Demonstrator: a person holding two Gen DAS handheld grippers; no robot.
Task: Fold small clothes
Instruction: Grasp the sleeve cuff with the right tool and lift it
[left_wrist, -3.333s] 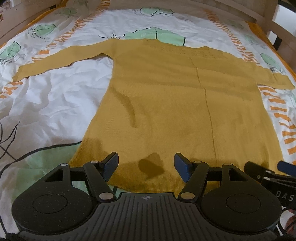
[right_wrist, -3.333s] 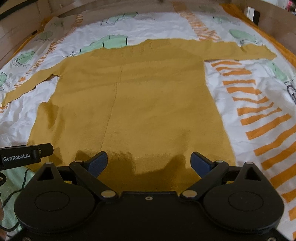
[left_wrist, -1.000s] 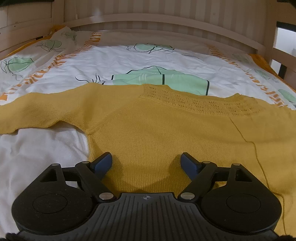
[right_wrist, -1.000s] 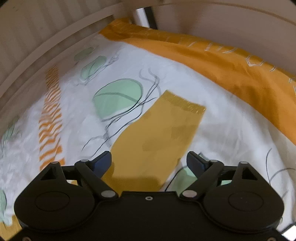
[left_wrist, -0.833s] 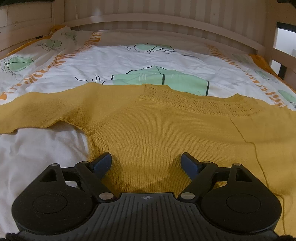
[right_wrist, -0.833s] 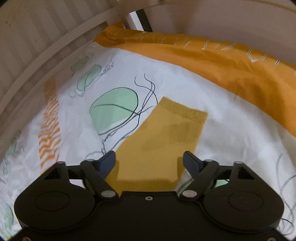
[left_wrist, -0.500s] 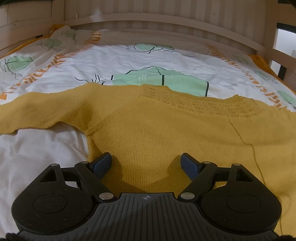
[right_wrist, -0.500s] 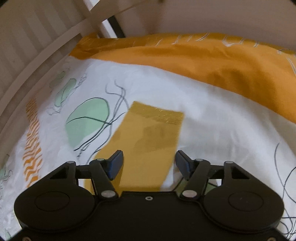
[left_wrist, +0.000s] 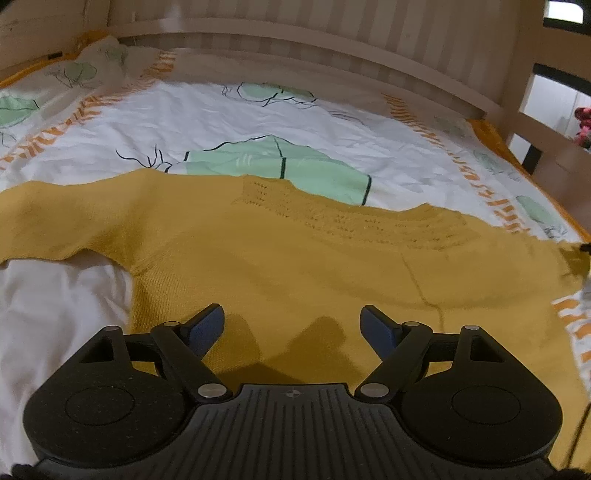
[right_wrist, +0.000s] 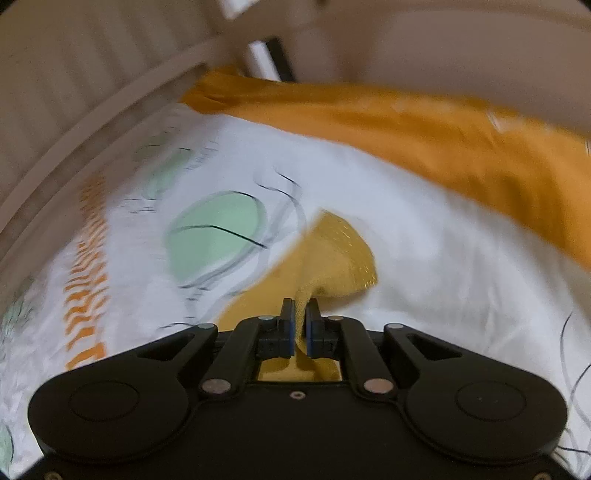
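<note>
A mustard yellow knitted sweater (left_wrist: 295, 258) lies flat on the bed, its neckline toward the headboard and one sleeve running off to the left. My left gripper (left_wrist: 291, 325) hovers open over the sweater's upper body, nothing between its fingers. In the right wrist view, my right gripper (right_wrist: 300, 314) is shut on the sweater's right sleeve (right_wrist: 332, 254) near its cuff. The cuff bunches up and lifts off the sheet just ahead of the pads. The right wrist picture is blurred.
The bed sheet (left_wrist: 221, 122) is white with green shapes and orange stripes. A wooden slatted headboard (left_wrist: 332, 33) stands at the far end. An orange blanket (right_wrist: 443, 140) lies along the bed's right side by the rail.
My right gripper's jaws have closed from wide open onto the sleeve near the cuff, which now puckers upward. The left gripper stays open over the sweater, its view tilted slightly.
</note>
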